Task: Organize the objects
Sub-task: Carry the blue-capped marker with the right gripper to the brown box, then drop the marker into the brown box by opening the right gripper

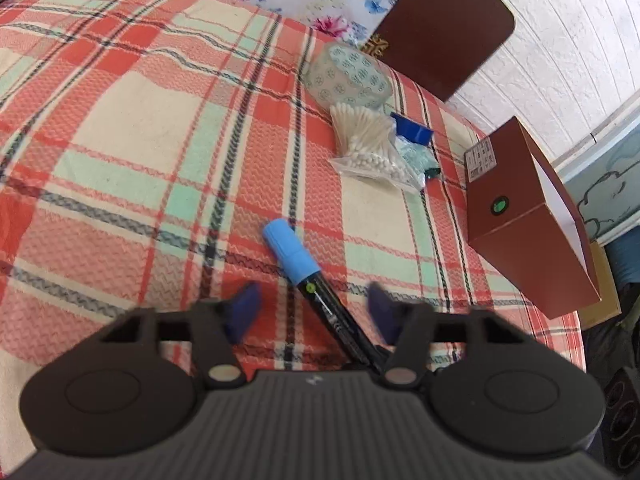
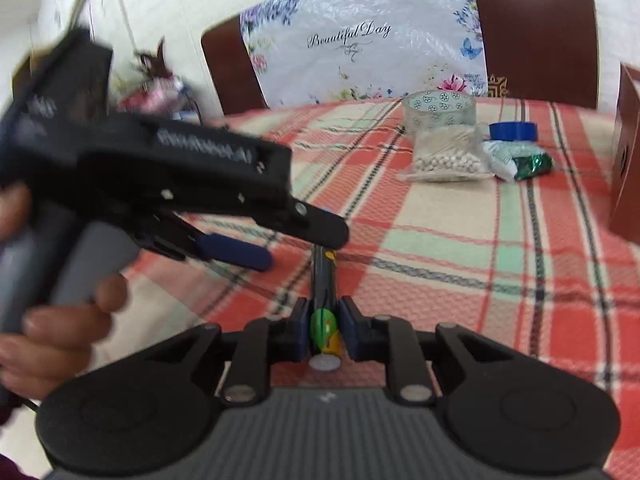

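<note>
Right wrist: floral bag (image 2: 360,40) reads "Beautiful Day" (marker (image 2: 325,280) label perhaps unreadable)

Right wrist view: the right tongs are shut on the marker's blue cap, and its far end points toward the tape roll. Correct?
Not quite. The right tongs are shut on the marker at its black barrel end, not its blue cap; the right wrist view shows it. It does point toward the tape roll.

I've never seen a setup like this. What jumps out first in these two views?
A black marker with a sky-blue cap lies over the red plaid bedspread, its tail clamped in the right hand-held gripper. The left hand-held gripper straddles it, pads apart. Behind sit a cotton swab bag and an open brown box.
</note>
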A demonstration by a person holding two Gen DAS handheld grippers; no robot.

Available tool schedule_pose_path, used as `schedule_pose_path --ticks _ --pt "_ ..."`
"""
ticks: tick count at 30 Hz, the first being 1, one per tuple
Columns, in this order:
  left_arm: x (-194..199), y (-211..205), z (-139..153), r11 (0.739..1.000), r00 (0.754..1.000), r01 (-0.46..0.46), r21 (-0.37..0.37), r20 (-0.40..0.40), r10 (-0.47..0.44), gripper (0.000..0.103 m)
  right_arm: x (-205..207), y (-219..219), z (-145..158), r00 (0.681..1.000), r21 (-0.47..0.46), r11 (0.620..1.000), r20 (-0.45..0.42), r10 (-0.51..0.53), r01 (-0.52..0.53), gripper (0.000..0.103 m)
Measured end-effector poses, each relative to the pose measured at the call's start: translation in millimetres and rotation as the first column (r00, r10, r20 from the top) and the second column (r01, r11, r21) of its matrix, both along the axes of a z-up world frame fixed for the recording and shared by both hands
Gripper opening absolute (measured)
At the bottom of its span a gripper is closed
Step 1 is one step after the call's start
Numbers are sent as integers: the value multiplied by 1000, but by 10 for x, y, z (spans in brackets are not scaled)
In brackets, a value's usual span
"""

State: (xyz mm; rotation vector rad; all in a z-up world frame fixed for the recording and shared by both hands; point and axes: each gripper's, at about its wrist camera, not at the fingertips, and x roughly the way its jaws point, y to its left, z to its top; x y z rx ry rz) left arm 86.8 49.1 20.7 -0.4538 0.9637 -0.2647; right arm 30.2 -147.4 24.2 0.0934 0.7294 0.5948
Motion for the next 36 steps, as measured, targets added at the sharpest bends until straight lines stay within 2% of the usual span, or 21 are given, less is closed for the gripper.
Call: schedule_pose_path --ticks 1,2,5,11,14,17,21,24,27,29,31,32,34,36 --pt "24 -15 -6 1000 1000 10 -24 -5 -10 36 -26 -15 16 1000 4 1000 21 -2 2 18" --pt "64 -41 0 999 1000 8 -35 -11 -9 36 -50 -22 24 999 1 1000 40 -3 3 18" --pt "85 -175 92 1000 1000 20 -20 15 -20 32 -95 -58 45 996 -23 999 86 -22 25 18" --pt "236 -529 462 997 993 79 -23 90 -77 29 -77 -330 231 975 25 993 189 -118 115 18" --pt "365 -860 734 990 978 143 1 156 -142 29 -76 -512 380 937 21 982 297 -185 187 18" --pt "479 -1265 991 976 950 214 46 223 -219 29 -39 -766 533 885 33 963 385 -261 269 18" --pt "653 -1853 1164 948 905 302 98 282 -317 29 102 -1198 663 824 81 924 429 -371 374 18" --pt "794 -2223 1144 926 878 356 126 293 -377 29 239 -1505 678 787 108 890 429 -444 443 18" --pt "964 -2503 1035 915 869 370 161 289 -402 29 451 -1722 614 770 107 864 410 -490 492 18" --pt "1075 -2617 924 916 873 347 202 287 -395 30 652 -1807 519 769 94 850 385 -510 518 21" --pt "1145 -2697 827 913 885 308 267 271 -378 31 836 -1850 397 771 74 837 352 -530 542 32" --pt "1176 -2706 786 912 894 299 282 252 -371 31 875 -1838 355 761 58 829 364 -536 556 36" --pt "1169 -2640 706 912 898 313 264 230 -375 31 840 -1810 337 747 68 828 395 -535 557 39" --pt "1099 -2577 710 911 893 307 274 249 -375 32 772 -1782 315 738 86 832 419 -529 547 43"
